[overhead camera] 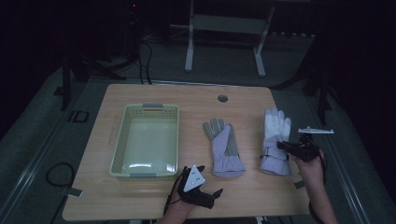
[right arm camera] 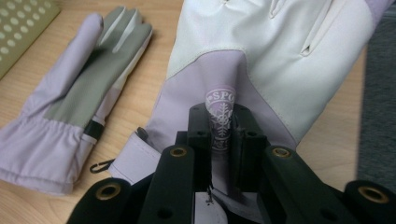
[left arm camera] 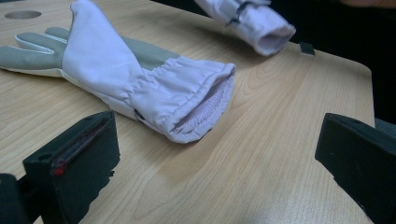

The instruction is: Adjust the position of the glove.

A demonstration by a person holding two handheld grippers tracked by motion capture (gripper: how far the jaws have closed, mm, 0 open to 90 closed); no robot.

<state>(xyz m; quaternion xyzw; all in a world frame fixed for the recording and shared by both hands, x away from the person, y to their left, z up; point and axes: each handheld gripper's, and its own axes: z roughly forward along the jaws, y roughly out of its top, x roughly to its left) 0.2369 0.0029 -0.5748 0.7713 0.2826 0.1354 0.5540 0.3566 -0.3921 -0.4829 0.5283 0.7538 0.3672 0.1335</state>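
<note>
**Right jaws pinch a glove**

The right gripper point(right arm camera: 223, 135) has its jaws clamped on a fold of the right glove point(overhead camera: 275, 140), near its cuff. That forearm reaches in from the near right. The left gripper point(overhead camera: 198, 184) rests near, jaws wide apart. Two gloves lie on the surface point(overhead camera: 187, 205); one basket point(overhead camera: 121, 140) sits left.
</note>
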